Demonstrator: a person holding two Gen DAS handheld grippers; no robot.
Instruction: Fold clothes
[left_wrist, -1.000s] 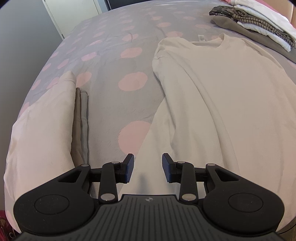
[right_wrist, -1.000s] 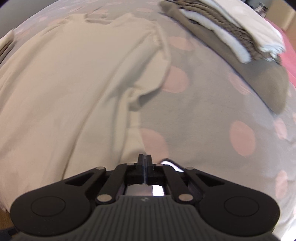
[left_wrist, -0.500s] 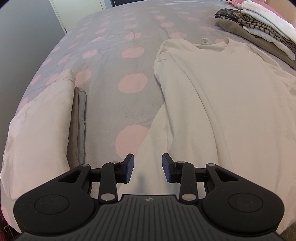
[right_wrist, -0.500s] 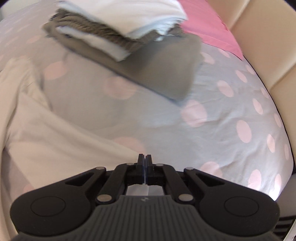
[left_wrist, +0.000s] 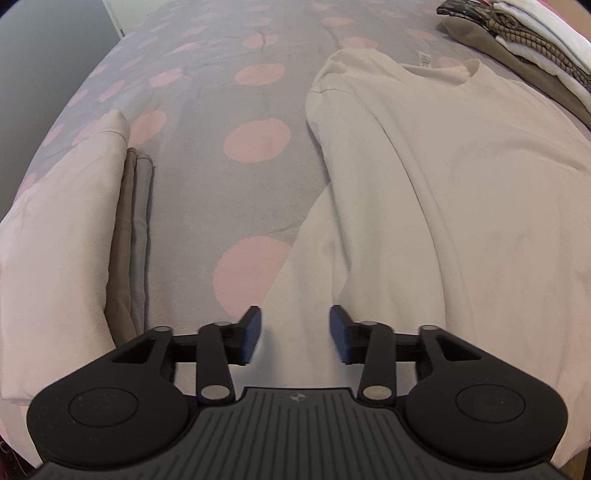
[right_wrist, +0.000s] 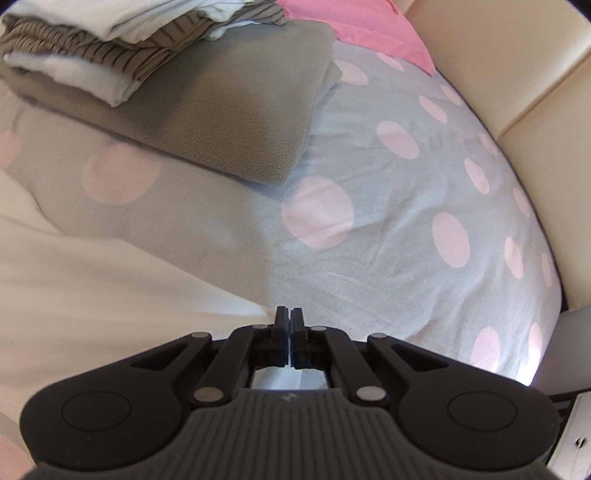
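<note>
A cream long-sleeved shirt (left_wrist: 461, 184) lies flat on the dotted grey bedspread (left_wrist: 221, 184), collar away from me. My left gripper (left_wrist: 295, 332) is open and hovers over the lower end of the shirt's left sleeve, one finger on each side of the cloth strip. In the right wrist view the shirt (right_wrist: 92, 288) comes in from the left and narrows to a corner that ends at the tips of my right gripper (right_wrist: 290, 317). That gripper is shut, and the cloth corner appears pinched in it.
A folded cream and grey pile (left_wrist: 55, 240) lies at the bed's left edge. A stack of folded clothes (right_wrist: 110, 48) rests on a grey fleece (right_wrist: 240, 110) at the far right, beside a pink pillow (right_wrist: 369, 33). A beige padded board (right_wrist: 517, 74) borders the bed.
My right gripper has swung to the right, away from the shirt body toward the fleece and bed edge, still shut with the cloth corner at its tip. The left gripper has crept forward slightly, still open.
</note>
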